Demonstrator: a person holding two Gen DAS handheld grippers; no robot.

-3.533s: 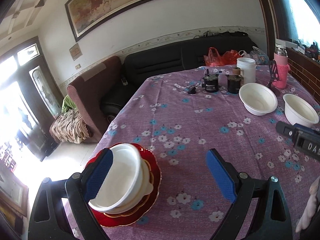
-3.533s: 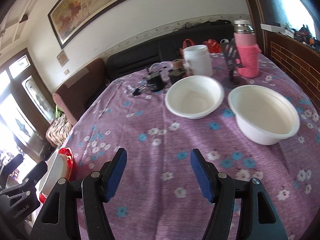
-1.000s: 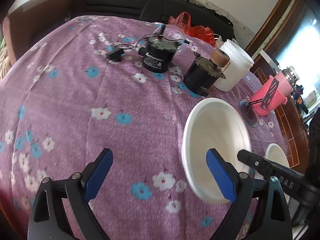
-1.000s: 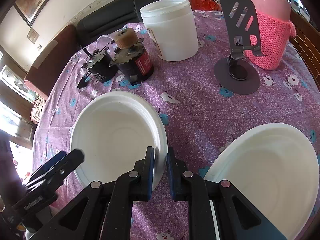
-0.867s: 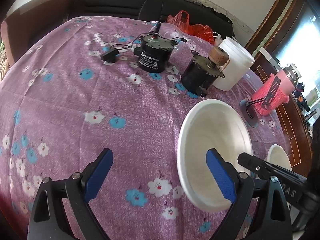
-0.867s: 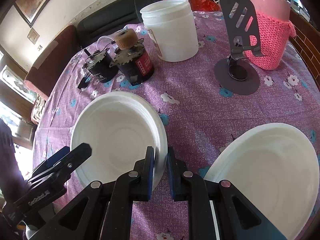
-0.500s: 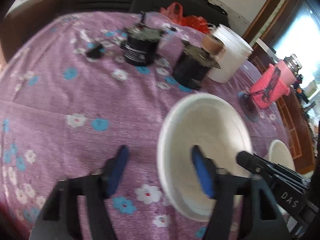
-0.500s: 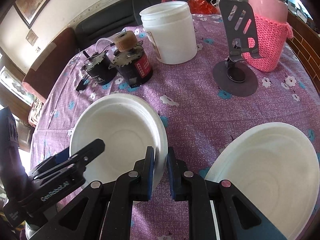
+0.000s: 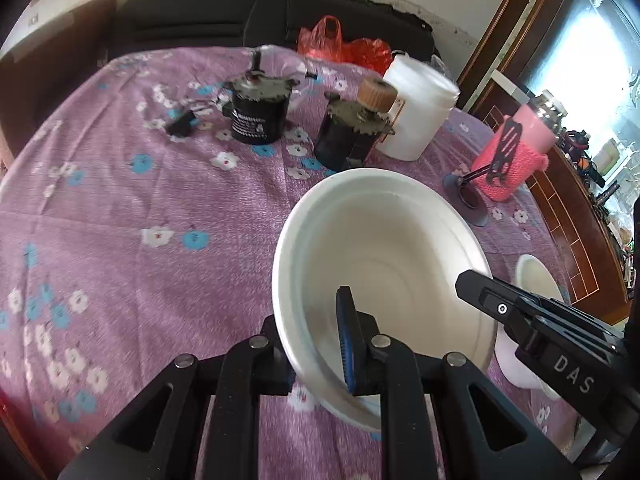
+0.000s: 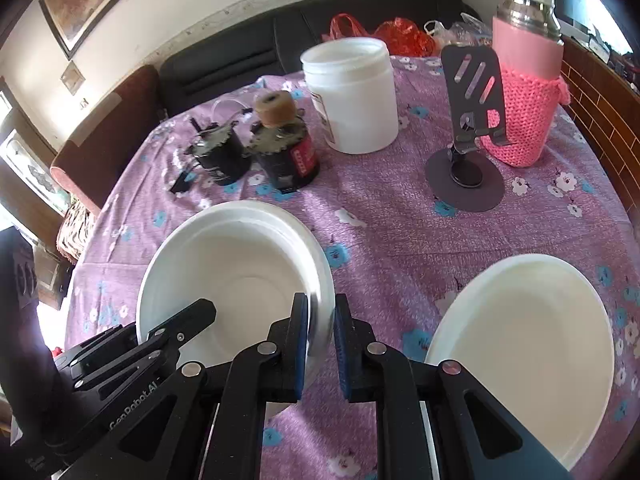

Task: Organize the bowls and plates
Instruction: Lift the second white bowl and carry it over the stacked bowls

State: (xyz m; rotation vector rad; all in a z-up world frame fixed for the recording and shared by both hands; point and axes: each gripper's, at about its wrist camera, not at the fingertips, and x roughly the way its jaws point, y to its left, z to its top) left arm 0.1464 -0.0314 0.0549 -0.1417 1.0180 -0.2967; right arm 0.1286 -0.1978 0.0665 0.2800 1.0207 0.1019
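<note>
A white bowl (image 9: 384, 248) sits on the purple flowered tablecloth (image 9: 120, 200); it also shows in the right wrist view (image 10: 236, 264). My left gripper (image 9: 316, 336) is shut on its near left rim, one blue pad inside the bowl. My right gripper (image 10: 320, 328) is shut on the bowl's right rim. A second white bowl (image 10: 524, 336) sits to the right, also seen small in the left wrist view (image 9: 536, 276).
Two black motors (image 9: 256, 112) (image 9: 352, 136), a white plastic jar (image 10: 352, 96), a phone stand (image 10: 468, 160) and a pink-sleeved flask (image 10: 524, 92) stand behind the bowls. A black sofa (image 9: 200, 20) lies beyond the table.
My left gripper swung from the red plate stack to the white bowl and has closed on its rim. My right gripper has stayed shut on the bowl's other side.
</note>
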